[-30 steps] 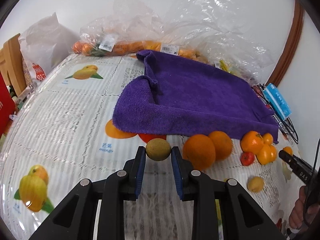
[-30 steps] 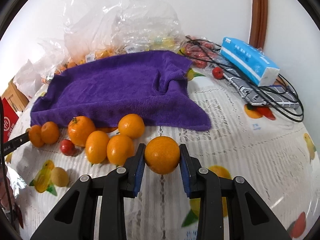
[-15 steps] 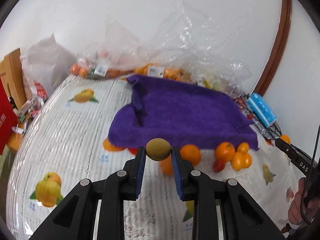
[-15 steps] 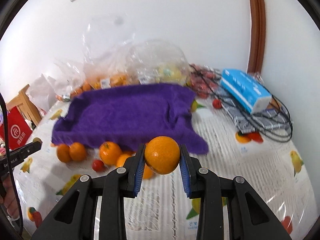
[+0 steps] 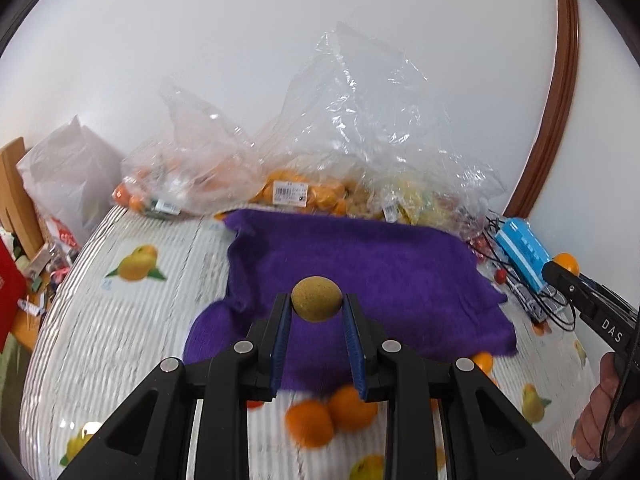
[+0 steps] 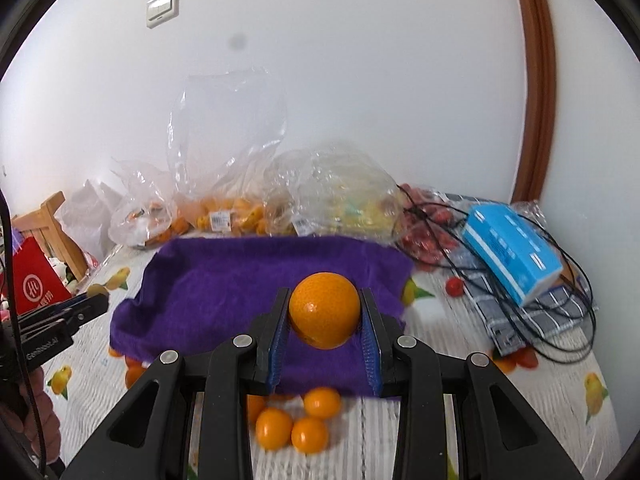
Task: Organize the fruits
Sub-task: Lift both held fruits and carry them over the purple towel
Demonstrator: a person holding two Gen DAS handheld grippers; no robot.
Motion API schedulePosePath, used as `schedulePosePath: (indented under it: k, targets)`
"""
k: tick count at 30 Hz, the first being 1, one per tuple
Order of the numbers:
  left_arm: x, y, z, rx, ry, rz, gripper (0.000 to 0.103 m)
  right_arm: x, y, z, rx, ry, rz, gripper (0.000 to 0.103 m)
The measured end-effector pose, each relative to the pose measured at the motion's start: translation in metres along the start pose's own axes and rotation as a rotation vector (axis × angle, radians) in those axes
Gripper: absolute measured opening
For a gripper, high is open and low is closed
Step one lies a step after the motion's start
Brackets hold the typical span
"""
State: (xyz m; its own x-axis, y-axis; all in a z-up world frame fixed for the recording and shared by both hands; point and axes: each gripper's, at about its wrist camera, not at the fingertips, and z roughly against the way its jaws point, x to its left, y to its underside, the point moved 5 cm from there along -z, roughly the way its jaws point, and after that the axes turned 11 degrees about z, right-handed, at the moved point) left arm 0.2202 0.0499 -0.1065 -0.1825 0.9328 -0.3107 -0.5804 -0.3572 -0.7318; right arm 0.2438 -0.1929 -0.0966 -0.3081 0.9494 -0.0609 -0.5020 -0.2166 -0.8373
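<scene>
My left gripper [image 5: 317, 304] is shut on a small round yellow-green fruit [image 5: 317, 298], lifted over the near part of the purple towel [image 5: 360, 268]. My right gripper [image 6: 325, 314] is shut on an orange [image 6: 325, 310], also raised above the purple towel [image 6: 240, 280]. Loose oranges [image 5: 332, 412] lie on the tablecloth below the left fingers. Several small oranges [image 6: 296, 424] sit below the right fingers, in front of the towel's near edge. The right gripper's tip with its orange [image 5: 564, 264] shows at the right edge of the left wrist view.
Clear plastic bags of fruit [image 5: 304, 184] line the wall behind the towel. A blue tissue pack [image 6: 512, 252], black cables [image 6: 560, 320] and a checked cloth lie at the right. A red box [image 6: 36, 284] and wooden chair [image 6: 60, 232] stand left of the fruit-print tablecloth [image 5: 120, 320].
Both grippers have risen from the table with their fruits still held; the towel and loose oranges now appear lower and farther away.
</scene>
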Motion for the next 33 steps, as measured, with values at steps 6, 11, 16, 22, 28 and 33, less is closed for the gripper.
schedulePosePath:
  k: [6, 11, 16, 22, 28, 33]
  targets:
    - [-0.013, -0.012, -0.039, 0.000, 0.009, -0.007, 0.025, -0.007, -0.010, -0.032, 0.011, -0.005, -0.006, 0.033]
    - [-0.011, 0.001, -0.067, 0.013, -0.009, -0.005, 0.025, -0.014, 0.008, -0.064, 0.064, -0.014, -0.041, 0.033]
    - [-0.007, 0.013, -0.078, 0.056, -0.017, -0.002, 0.025, -0.015, 0.025, -0.088, 0.121, -0.039, -0.054, 0.033]
    - [-0.010, 0.020, -0.084, 0.081, 0.003, 0.005, 0.025, -0.001, 0.035, -0.100, 0.145, -0.051, -0.017, 0.033]
    - [-0.008, 0.027, -0.093, 0.097, -0.017, -0.008, 0.025, 0.008, 0.041, -0.108, 0.165, -0.062, 0.005, 0.033]
    - [-0.006, 0.030, -0.099, 0.124, -0.023, 0.003, 0.025, 0.006, 0.047, -0.118, 0.203, -0.058, -0.003, 0.033]
